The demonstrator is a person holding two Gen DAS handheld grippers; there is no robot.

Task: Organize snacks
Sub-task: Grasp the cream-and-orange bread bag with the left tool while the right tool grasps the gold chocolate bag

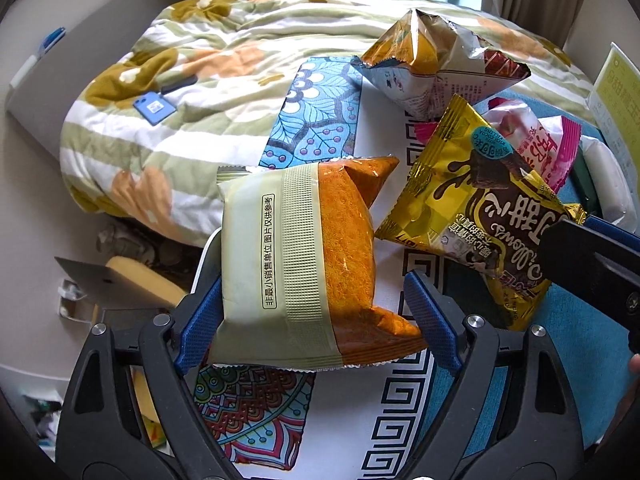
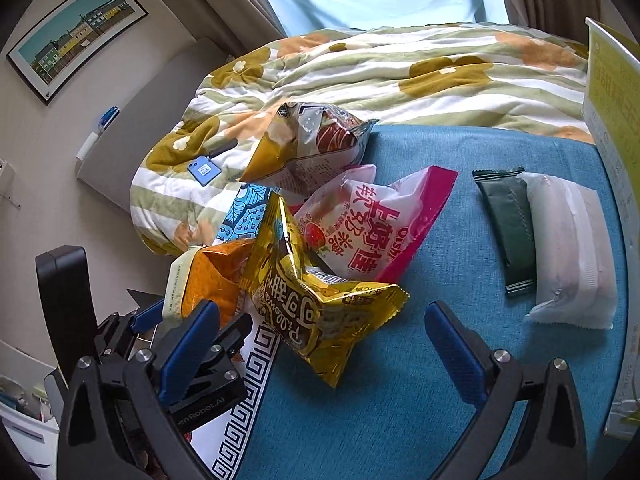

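Observation:
An orange and pale green snack pack lies between the open jaws of my left gripper; the left pad seems to touch it, the right pad stands apart. It also shows in the right wrist view. A gold and brown chocolate snack bag lies between the open jaws of my right gripper, untouched; it also shows in the left wrist view. A pink and white strawberry bag and a crumpled gold and white bag lie behind it.
A dark green bar and a white pack lie side by side on the blue cloth at right. A yellow-green box stands at the right edge. A floral quilt with a blue phone lies behind.

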